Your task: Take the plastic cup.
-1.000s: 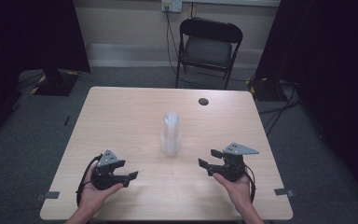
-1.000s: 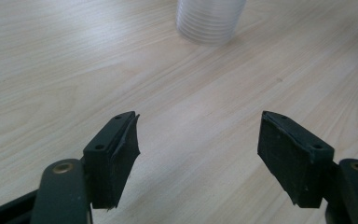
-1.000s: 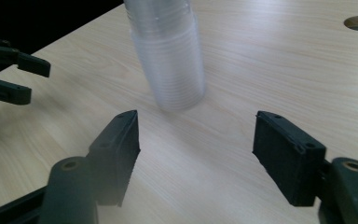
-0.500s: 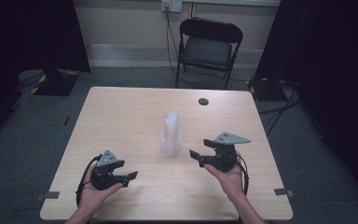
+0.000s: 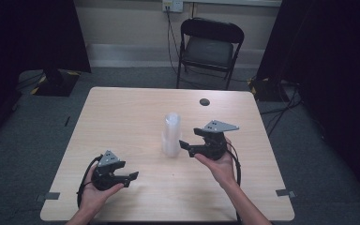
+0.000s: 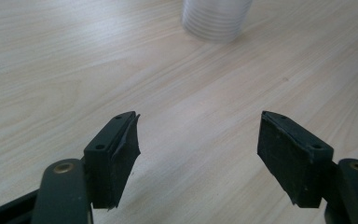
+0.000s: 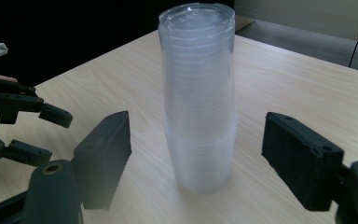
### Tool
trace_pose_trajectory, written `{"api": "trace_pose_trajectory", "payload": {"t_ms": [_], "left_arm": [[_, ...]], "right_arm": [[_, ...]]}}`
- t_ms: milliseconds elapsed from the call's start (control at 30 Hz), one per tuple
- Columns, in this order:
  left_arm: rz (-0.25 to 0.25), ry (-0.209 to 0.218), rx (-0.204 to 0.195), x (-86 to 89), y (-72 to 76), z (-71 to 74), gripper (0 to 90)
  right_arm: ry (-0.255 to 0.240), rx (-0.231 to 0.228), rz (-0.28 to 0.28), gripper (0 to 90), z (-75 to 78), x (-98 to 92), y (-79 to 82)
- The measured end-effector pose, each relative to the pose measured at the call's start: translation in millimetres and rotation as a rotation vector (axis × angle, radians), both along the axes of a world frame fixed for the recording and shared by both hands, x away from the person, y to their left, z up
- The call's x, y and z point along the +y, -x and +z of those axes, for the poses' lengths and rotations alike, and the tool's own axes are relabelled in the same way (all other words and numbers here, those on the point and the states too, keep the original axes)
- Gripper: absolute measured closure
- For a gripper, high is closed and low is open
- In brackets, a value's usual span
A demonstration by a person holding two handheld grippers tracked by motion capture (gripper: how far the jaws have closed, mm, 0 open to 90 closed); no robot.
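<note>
Both tongs gape: right tongs (image 5: 186, 146) just widening to straddle the cup stack (image 7: 199, 98), probably untouched; left tongs (image 5: 132, 178) wait aside.

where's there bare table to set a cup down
Free: the far-left stretch of the table, and the near middle between the left claw and the person's right forearm. The far-right corner is open except for a small dark disc. Crowded: the centre, where the right claw closes in beside the cup stack.

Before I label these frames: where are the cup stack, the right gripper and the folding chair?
cup stack (image 7: 198, 100): right gripper view, mid wall.
right gripper (image 5: 183, 143): high view, between its fingertips.
folding chair (image 5: 208, 50): high view, seat.
</note>
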State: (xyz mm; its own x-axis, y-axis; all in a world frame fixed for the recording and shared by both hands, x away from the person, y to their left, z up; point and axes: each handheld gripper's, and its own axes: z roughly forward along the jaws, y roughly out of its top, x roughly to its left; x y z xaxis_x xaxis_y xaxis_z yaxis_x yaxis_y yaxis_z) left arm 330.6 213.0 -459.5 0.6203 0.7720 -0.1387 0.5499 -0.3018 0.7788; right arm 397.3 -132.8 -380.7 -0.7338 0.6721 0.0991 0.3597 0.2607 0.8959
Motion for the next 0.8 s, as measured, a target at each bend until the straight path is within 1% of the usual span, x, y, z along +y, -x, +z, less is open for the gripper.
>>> {"api": "trace_pose_trajectory", "payload": {"t_ms": [33, 67, 133, 167, 200, 300, 367, 400, 433, 467, 533, 600, 633, 700, 767, 800], "left_arm": [[-0.002, 0.005, 0.001, 1.6, 0.1, 0.8, 29.2], [0.006, 0.014, 0.002, 3.2, -0.1, 0.8, 29.2], [0.024, 0.023, 0.005, 7.0, -0.1, 0.2, 29.3], [0.026, 0.018, 0.005, 8.7, -0.1, 0.0, 29.2], [0.029, 0.023, 0.011, 9.6, 0.4, -0.4, 29.2], [0.041, 0.024, 0.009, 11.4, 1.8, -0.7, 29.2], [0.038, 0.013, 0.012, 12.7, 2.9, -0.7, 29.2], [0.044, 0.016, 0.014, 12.3, 4.0, -1.2, 29.2], [0.04, 0.012, 0.015, 12.8, 4.7, -1.0, 29.2], [0.042, 0.013, 0.01, 12.9, 5.5, -1.5, 29.2], [0.042, 0.01, 0.013, 13.8, 7.2, -1.3, 29.2], [0.047, 0.01, 0.009, 14.7, 8.5, -1.9, 29.2], [0.048, 0.012, 0.015, 15.3, 8.9, -2.0, 29.2], [0.052, 0.014, 0.019, 16.1, 9.5, -2.7, 29.2], [0.053, 0.015, 0.018, 16.5, 10.0, -3.1, 29.2], [0.05, 0.011, 0.017, 16.8, 10.5, -2.8, 29.2]], "right_arm": [[-0.004, -0.002, 0.004, 22.8, 0.8, 1.3, -1.6], [-0.009, -0.011, 0.004, 21.9, 1.1, 2.6, -3.7], [-0.029, -0.009, 0.001, 20.8, 0.9, 5.2, -8.7], [-0.024, -0.005, 0.01, 19.9, 1.2, 7.1, -11.6], [-0.015, -0.002, 0.013, 18.6, 1.9, 9.1, -13.9], [-0.024, -0.006, 0.02, 18.6, 2.1, 13.8, -20.9], [-0.015, -0.003, 0.025, 17.1, 1.7, 18.3, -26.5], [-0.015, -0.004, 0.027, 17.1, 1.5, 20.2, -29.3], [-0.016, -0.004, 0.025, 17.0, 1.0, 22.3, -32.2], [-0.008, -0.008, 0.026, 16.9, 0.7, 24.3, -34.9], [0.015, -0.028, 0.02, 17.0, -0.6, 28.1, -38.3], [0.021, -0.038, 0.014, 17.0, -3.0, 30.6, -40.9], [0.018, -0.042, 0.021, 17.1, -4.5, 31.6, -42.2], [-0.002, -0.039, 0.02, 17.2, -8.9, 33.8, -45.0], [0.016, -0.018, 0.028, 17.2, -13.7, 38.4, -47.8], [0.018, -0.006, 0.037, 16.9, -16.7, 40.2, -48.7]]}}
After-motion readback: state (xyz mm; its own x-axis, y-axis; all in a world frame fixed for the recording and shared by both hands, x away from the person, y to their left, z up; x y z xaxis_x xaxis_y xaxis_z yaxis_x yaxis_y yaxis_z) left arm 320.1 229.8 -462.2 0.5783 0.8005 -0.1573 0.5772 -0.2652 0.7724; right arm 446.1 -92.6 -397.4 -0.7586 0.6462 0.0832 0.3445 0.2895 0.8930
